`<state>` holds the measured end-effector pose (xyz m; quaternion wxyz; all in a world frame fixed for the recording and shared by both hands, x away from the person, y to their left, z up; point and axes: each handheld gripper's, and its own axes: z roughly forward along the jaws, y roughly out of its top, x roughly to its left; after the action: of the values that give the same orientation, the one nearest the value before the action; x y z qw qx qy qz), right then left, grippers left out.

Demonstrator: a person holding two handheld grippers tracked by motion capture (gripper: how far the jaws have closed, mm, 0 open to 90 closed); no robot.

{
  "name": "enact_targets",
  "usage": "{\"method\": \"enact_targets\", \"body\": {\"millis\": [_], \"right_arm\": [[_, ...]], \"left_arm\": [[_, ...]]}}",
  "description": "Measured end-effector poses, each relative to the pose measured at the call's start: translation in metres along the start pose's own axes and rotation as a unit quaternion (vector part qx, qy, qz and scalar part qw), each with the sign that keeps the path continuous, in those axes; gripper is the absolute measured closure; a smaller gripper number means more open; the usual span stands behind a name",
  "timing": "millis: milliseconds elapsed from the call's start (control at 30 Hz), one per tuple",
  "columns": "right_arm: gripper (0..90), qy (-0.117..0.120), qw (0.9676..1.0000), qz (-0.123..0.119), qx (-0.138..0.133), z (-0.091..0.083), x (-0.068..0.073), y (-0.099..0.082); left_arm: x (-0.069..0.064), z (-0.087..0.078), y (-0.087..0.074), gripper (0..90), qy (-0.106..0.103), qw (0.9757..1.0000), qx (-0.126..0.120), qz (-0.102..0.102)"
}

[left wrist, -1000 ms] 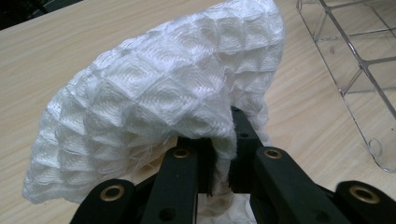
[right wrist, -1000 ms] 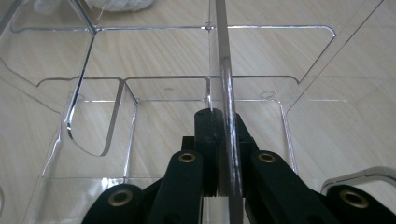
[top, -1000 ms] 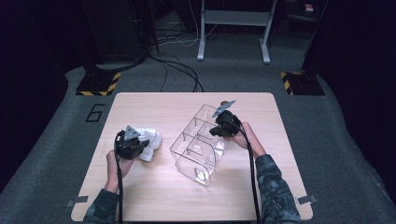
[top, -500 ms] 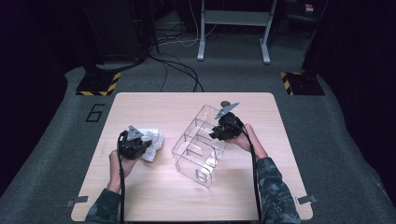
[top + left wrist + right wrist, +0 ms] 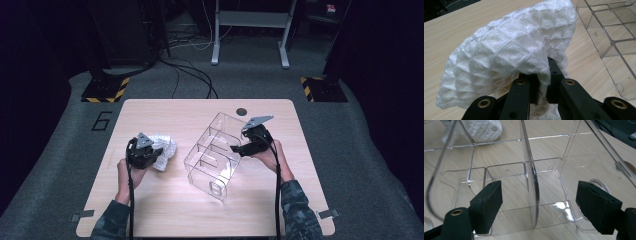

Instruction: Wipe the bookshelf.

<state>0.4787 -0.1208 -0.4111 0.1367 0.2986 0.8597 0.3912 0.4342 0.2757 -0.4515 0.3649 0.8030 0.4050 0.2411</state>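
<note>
Right now the white waffle-weave cloth (image 5: 506, 50) sits bunched on the table's (image 5: 165, 215) left half, just beside the clear plastic organizer (image 5: 212, 155), and it's pinched: the left gripper (image 5: 143, 152) has its jaws pressed together on a fold, fabric squeezed between the pads in the left gripper view, w/ the rest of the cloth ballooning over the jaws. The organizer lies near mid-table, its dividers forming several compartments, all looking empty as far as I can tell. The right gripper (image 5: 537, 207) is at the organizer's right side; its jaws have just been opening and now stand spread, w/ a clear divider wall between the pads but neither pad pressing on it, so nothing's held there. Judging by this, the step in hand looks like getting the cloth into the organizer, w/ the right hand letting go after steadying or shifting the box. Next move prob calls for lifting the cloth clear of the table, carrying it over the organizer's near wall and into one compartment, keeping the pinch firm so the loose bulk doesn't snag a divider; right gripper may need to re-brace the box so it doesn't slide.
</note>
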Motion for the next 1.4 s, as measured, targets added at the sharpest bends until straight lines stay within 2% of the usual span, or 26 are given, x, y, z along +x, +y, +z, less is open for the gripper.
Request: {"method": "enact_targets", "body": {"millis": [67,133,233,267,367,433,467,500,533,567,600,667,700,733,800,867,900,933,1000,1100,1133,1200,1233,1300,1333,1400], "right_arm": [[19.7,-0.012,0.9999,0.003,-0.005,-0.008,0.001,-0.003],[19.8,-0.017,0.9996,0.011,-0.020,-0.015,0.001,-0.008],[20.4,-0.038,0.9980,0.029,-0.041,-0.026,0.000,-0.016],[20.4,-0.038,0.9980,0.029,-0.041,-0.026,0.000,-0.016],[21.6,-0.081,0.9939,0.056,-0.049,-0.031,-0.007,-0.027],[22.1,-0.084,0.9923,0.076,-0.049,-0.029,-0.013,-0.032],[22.1,-0.084,0.9923,0.076,-0.049,-0.029,-0.013,-0.032],[22.7,-0.111,0.9891,0.085,-0.048,-0.025,-0.017,-0.037],[22.7,-0.111,0.9891,0.085,-0.048,-0.025,-0.017,-0.037],[23.7,-0.113,0.9875,0.099,-0.050,-0.022,-0.020,-0.039],[25.2,-0.128,0.9842,0.114,-0.045,-0.016,-0.024,-0.043],[29.6,-0.148,0.9795,0.129,-0.047,-0.008,-0.028,-0.046],[30.5,-0.147,0.9791,0.133,-0.045,-0.003,-0.028,-0.046],[32.7,-0.159,0.9761,0.142,-0.044,0.001,-0.027,-0.047],[36.0,-0.167,0.9741,0.146,-0.043,0.008,-0.027,-0.047],[40.0,-0.181,0.9692,0.159,-0.049,0.014,-0.027,-0.046],[40.0,-0.181,0.9687,0.161,-0.052,0.016,-0.028,-0.046],[41.5,-0.189,0.9659,0.170,-0.052,0.018,-0.027,-0.045],[42.5,-0.188,0.9667,0.165,-0.053,0.022,-0.027,-0.044],[45.8,-0.194,0.9658,0.164,-0.049,0.027,-0.026,-0.043],[46.9,-0.203,0.9642,0.164,-0.048,0.028,-0.026,-0.043],[49.8,-0.204,0.9643,0.161,-0.050,0.031,-0.027,-0.042],[51.2,-0.208,0.9629,0.165,-0.050,0.031,-0.026,-0.042],[53.4,-0.208,0.9635,0.161,-0.051,0.032,-0.026,-0.042],[54.6,-0.213,0.9624,0.162,-0.048,0.033,-0.025,-0.041],[57.2,-0.216,0.9621,0.160,-0.048,0.033,-0.025,-0.041]], "left_arm": [[0.000,0.000,0.003,83.6,-0.003,1.0000,0.002,0.003],[-0.001,0.000,0.006,83.7,-0.003,1.0000,-0.001,0.006],[0.000,0.001,0.012,83.6,-0.004,0.9999,-0.006,0.009],[0.000,0.001,0.012,83.7,-0.004,0.9999,-0.006,0.009],[0.000,0.005,0.019,83.6,-0.011,0.9999,-0.005,0.009],[0.000,0.007,0.022,83.6,-0.013,0.9998,-0.003,0.012],[0.000,0.007,0.022,83.6,-0.013,0.9998,-0.003,0.012],[0.000,0.009,0.026,83.6,-0.015,0.9998,-0.007,0.010],[0.000,0.009,0.026,83.6,-0.015,0.9998,-0.007,0.010],[-0.001,0.010,0.028,83.6,-0.013,0.9998,-0.010,0.011],[-0.001,0.011,0.031,83.5,-0.017,0.9997,-0.005,0.014],[-0.001,0.013,0.035,83.5,-0.017,0.9997,-0.007,0.015],[-0.001,0.014,0.037,83.5,-0.017,0.9997,-0.006,0.019],[-0.001,0.014,0.039,83.5,-0.020,0.9996,-0.007,0.019],[-0.003,0.016,0.042,83.5,-0.019,0.9996,-0.011,0.020],[-0.004,0.017,0.044,83.4,-0.019,0.9995,-0.012,0.021],[-0.004,0.019,0.047,83.4,-0.021,0.9995,-0.012,0.023],[-0.004,0.020,0.049,83.4,-0.024,0.9994,-0.011,0.020],[-0.005,0.022,0.051,83.4,-0.027,0.9994,-0.017,0.016],[-0.006,0.025,0.056,83.4,-0.032,0.9992,-0.014,0.019],[-0.006,0.027,0.058,83.4,-0.035,0.9991,-0.011,0.019],[-0.007,0.031,0.062,83.4,-0.037,0.9990,-0.015,0.019],[-0.007,0.032,0.064,83.4,-0.039,0.9990,-0.012,0.020],[-0.007,0.035,0.069,83.4,-0.045,0.9987,-0.009,0.022],[-0.007,0.036,0.071,83.4,-0.044,0.9987,-0.009,0.026],[-0.008,0.040,0.075,83.4,-0.045,0.9986,-0.013,0.023]]}}
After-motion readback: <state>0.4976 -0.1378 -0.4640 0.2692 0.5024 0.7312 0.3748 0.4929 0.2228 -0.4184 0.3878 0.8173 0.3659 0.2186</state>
